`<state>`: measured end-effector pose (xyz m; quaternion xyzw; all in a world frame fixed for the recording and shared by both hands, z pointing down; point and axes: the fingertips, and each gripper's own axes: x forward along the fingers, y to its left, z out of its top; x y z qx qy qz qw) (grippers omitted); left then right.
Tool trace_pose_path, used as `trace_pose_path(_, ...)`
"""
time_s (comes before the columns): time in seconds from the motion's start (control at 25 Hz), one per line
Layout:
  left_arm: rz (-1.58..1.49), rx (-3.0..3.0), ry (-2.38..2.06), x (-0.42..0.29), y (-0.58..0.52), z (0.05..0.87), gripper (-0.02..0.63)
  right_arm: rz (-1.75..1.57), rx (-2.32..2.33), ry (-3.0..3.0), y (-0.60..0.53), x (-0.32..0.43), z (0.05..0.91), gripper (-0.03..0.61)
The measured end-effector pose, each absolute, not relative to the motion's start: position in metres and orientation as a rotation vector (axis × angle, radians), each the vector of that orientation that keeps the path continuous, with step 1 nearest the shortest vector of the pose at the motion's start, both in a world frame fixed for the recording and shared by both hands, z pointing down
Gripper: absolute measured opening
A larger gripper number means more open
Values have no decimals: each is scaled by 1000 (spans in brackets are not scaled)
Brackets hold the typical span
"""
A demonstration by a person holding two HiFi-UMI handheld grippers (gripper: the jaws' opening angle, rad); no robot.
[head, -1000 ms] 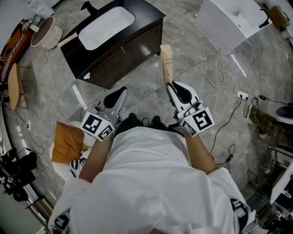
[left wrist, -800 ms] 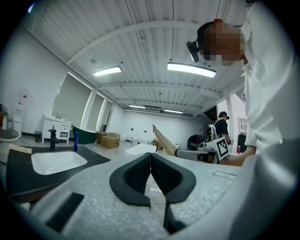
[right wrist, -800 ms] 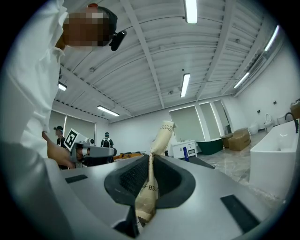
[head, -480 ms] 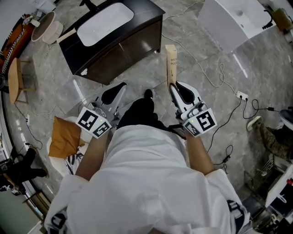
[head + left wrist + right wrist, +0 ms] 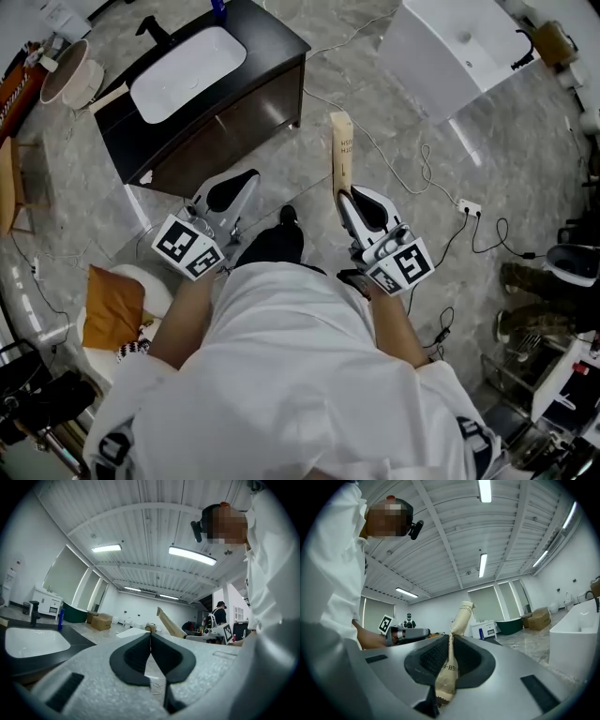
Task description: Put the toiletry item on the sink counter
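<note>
A long tan toiletry tube [image 5: 341,143] [image 5: 455,634] with dark print sticks forward out of my right gripper [image 5: 350,190] [image 5: 450,638], whose jaws are shut on its lower end. My left gripper [image 5: 239,187] [image 5: 150,635] is shut with nothing between its jaws and is held beside the right one, in front of my body. The dark sink counter [image 5: 268,38] with a white basin [image 5: 186,62] and a black tap [image 5: 150,29] stands ahead and to the left, well apart from both grippers. In the left gripper view the counter [image 5: 77,638] and basin [image 5: 30,642] show at the left.
A blue bottle [image 5: 217,8] stands at the counter's back edge. A white cabinet [image 5: 462,50] is ahead right, with cables [image 5: 424,169] and a power strip [image 5: 467,207] on the marble floor. A round basket [image 5: 67,70], a stool [image 5: 111,306] with an orange cloth lie left.
The view has shifted as I move: the sink counter sits further left and higher in the head view. Both grippers stay shut, the tube still in the right one.
</note>
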<state>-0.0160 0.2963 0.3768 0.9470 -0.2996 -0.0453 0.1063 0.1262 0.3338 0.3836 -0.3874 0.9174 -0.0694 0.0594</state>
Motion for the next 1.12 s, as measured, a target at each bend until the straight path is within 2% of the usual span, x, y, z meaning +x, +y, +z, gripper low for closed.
trace_pose_path(0.68, -257, 2768, -887, -7, 134, 365, 17, -165, -1139, 2801, 161, 138, 341, 43)
trace_pose_path(1.12, -254, 2711, -961, 2, 91, 379, 17, -246, -1096, 2835, 108, 154, 367, 43)
